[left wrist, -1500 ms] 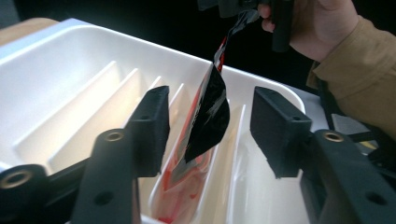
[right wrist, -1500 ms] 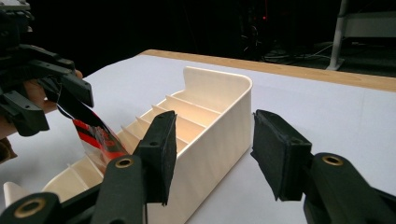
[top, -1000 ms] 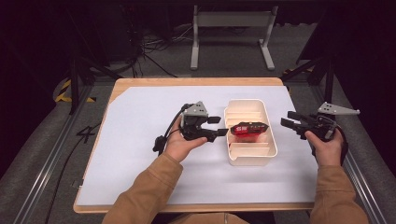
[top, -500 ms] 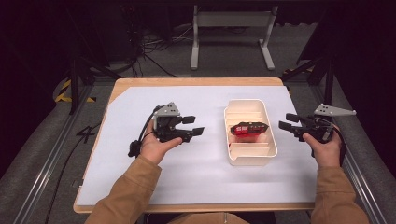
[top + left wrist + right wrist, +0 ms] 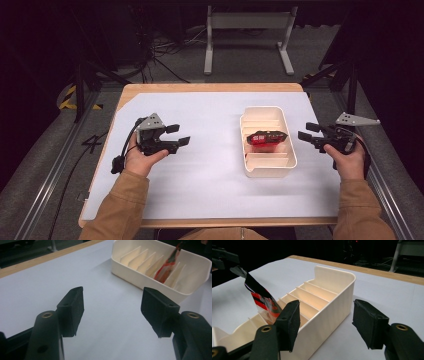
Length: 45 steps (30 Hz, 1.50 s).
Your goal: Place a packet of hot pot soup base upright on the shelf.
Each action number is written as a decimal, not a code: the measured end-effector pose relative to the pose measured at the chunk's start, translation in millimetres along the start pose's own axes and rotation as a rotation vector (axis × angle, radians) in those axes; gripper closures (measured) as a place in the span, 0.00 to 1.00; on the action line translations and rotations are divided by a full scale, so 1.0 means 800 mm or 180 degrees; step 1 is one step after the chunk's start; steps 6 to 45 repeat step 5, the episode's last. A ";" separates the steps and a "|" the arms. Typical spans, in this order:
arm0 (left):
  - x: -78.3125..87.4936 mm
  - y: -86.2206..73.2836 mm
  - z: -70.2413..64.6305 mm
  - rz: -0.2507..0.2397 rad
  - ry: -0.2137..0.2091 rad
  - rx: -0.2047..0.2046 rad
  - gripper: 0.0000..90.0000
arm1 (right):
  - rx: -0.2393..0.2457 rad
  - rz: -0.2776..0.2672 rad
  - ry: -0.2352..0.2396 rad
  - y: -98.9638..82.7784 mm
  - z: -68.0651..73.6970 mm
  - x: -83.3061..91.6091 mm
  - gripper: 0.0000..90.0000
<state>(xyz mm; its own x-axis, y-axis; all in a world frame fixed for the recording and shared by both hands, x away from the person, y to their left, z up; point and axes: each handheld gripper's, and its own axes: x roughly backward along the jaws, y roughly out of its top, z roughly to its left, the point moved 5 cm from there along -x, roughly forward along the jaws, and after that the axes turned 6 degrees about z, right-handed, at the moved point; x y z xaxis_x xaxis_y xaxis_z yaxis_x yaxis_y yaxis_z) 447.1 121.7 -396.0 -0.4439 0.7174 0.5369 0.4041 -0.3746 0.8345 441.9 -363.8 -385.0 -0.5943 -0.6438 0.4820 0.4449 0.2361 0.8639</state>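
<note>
- High view: the bench (image 5: 210, 89) has a wood edge and a big white sheet (image 5: 210, 175) on top. The room around it is dark, with a grey floor, black cables and a white metal stand (image 5: 247, 37) behind
- A cream tray (image 5: 268, 170) with thin walls inside sits right of the middle. A red and black packet (image 5: 265, 138) lies in one middle slot
- The left claw (image 5: 177, 136) is well apart from the tray, spread wide and holding nothing. The right claw (image 5: 306, 131) is just beside the tray, spread wide too
- Left gripper view: its jaws have just been opening, with bare white sheet between them and the tray farther off
- Right gripper view: its jaws have just been opening; the tray corner shows between them and the packet leans in its slot
</note>
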 end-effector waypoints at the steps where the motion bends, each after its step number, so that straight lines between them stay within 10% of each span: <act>1: 0.001 -0.002 0.004 -0.0030 0.0023 0.0042 0.40 | 0.0007 -0.0010 0.0003 0.000 0.000 0.000 0.43; 45: 0.005 -0.005 0.012 -0.0079 0.0033 0.0120 0.43 | -0.0011 -0.0044 -0.0001 0.001 -0.001 0.001 0.43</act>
